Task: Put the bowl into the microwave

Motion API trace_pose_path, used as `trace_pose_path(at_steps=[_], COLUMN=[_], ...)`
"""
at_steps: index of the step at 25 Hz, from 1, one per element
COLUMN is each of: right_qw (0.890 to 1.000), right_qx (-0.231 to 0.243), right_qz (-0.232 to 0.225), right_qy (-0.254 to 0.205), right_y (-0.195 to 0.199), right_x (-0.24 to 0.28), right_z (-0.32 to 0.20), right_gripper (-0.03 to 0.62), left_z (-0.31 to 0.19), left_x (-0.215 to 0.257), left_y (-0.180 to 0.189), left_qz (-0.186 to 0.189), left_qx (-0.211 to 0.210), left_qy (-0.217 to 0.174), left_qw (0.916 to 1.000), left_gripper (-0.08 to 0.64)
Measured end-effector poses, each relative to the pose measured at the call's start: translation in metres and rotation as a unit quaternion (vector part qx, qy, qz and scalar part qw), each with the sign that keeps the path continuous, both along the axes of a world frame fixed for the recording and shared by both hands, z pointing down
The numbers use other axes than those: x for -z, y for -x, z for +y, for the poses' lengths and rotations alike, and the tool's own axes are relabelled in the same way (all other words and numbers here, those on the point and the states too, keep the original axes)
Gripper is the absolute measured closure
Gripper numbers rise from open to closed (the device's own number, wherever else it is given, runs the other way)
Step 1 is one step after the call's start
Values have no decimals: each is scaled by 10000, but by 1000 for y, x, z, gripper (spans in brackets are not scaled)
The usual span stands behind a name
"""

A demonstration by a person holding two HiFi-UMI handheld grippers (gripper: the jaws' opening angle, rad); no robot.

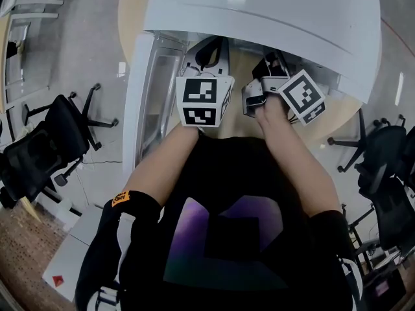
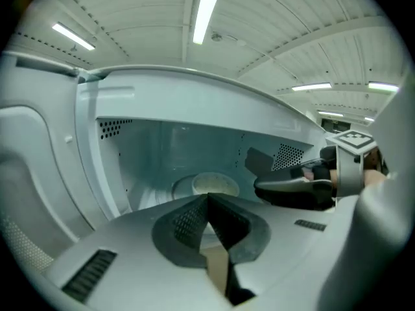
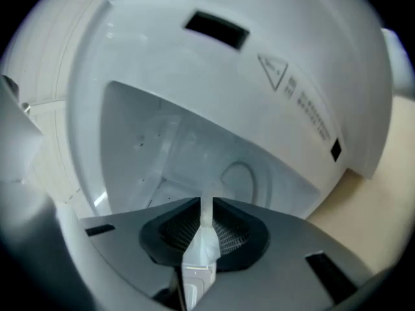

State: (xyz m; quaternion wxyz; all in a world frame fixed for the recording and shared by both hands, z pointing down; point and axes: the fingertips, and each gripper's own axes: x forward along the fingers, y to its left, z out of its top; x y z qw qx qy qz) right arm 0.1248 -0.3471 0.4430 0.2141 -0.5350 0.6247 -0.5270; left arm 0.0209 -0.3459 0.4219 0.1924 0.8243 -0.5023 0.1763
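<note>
Bowl point(image 2: 209, 185) sits inside the microwave point(image 1: 272, 11), on the round plate at the middle of the cavity floor, clear of both tools. We read the placing as done.

Left gripper point(image 2: 207, 201) is clenched on nothing, tips meeting, pointed at the cavity mouth. Right gripper point(image 3: 206, 206) has its jaws pressed close too. A pale sliver shows in the seam; we can't tell whether it is part of the tool or something thin, but it is not the bowl. From the left gripper view the right tool reaches across the right side of the opening.

Risks as we judge them:
- The right tool sits near the cavity. A careless pull-out could clip the side wall or nudge the bowl off centre.
- The door point(image 1: 154, 89) stands open at the left. Swinging it shut before both tools are out would trap one.

Around: the microwave rests on a tan table point(image 3: 389, 199). Office chairs point(image 1: 45, 148) stand on the floor on both sides, well apart. Nothing blocks the bowl; only the right tool crosses the opening.
</note>
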Motion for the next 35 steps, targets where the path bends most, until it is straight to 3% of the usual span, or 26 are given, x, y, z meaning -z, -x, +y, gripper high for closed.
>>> trace_pose_path(at_steps=[11, 17, 22, 29, 35], right_qw=[9986, 9925, 9789, 9501, 9290], right_qx=[338, 660, 1027, 1479, 1718], right_qz=[386, 911, 1502, 2421, 2960], right_qy=[-138, -478, -929, -1297, -1407], right_y=[6, 9, 18, 28, 37], right_x=[15, 30, 50, 62, 64], right_z=[34, 51, 61, 83, 104], right_gripper=[545, 546, 546, 546, 546], left_z=[35, 55, 66, 84, 103], left_x=[13, 22, 31, 41, 33], left_y=[3, -3, -2, 1, 7], left_qz=[173, 284, 427, 621, 794], left_qx=[28, -128, -200, -312, -487], left_qy=[-95, -151, -186, -192, 84], left_qw=[9998, 9994, 9987, 9974, 9956], left_gripper=[514, 514, 514, 514, 514])
